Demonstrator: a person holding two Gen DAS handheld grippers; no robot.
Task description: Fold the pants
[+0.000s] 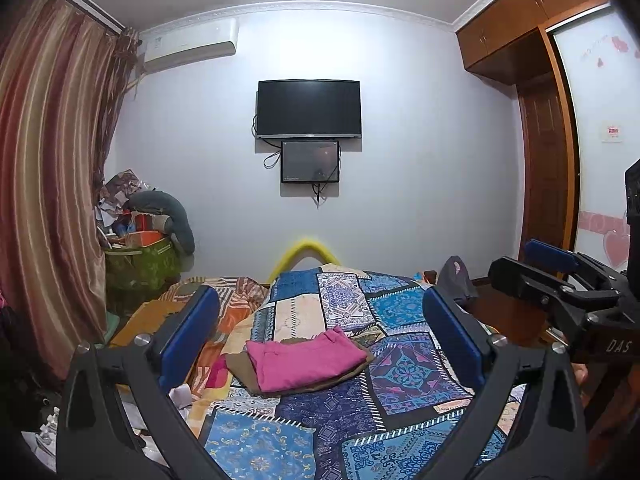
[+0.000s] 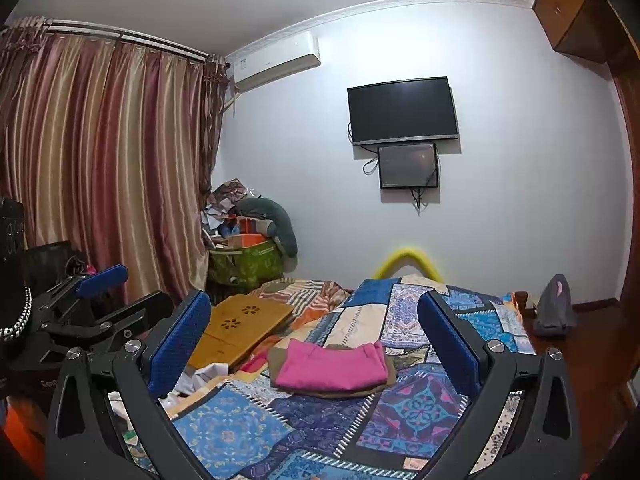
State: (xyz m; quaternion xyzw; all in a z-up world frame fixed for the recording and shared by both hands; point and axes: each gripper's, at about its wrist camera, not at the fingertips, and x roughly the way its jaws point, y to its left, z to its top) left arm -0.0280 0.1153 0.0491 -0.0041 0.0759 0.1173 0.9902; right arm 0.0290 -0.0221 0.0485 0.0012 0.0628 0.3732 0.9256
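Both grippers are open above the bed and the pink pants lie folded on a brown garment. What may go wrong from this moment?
1. The pink pants lie folded on a brown garment; a grasp by the left gripper or right gripper may pinch both layers together.
2. Lifting one edge may open the fold.
3. The patchwork bedspread is loose and wrinkled, so a low finger might catch it and drag the stack.

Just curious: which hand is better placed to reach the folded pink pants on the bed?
Hard to call. Both tongs, left and right, are open, empty, held above the bed with the pink pants framed centrally. Right seems marginally nearer.
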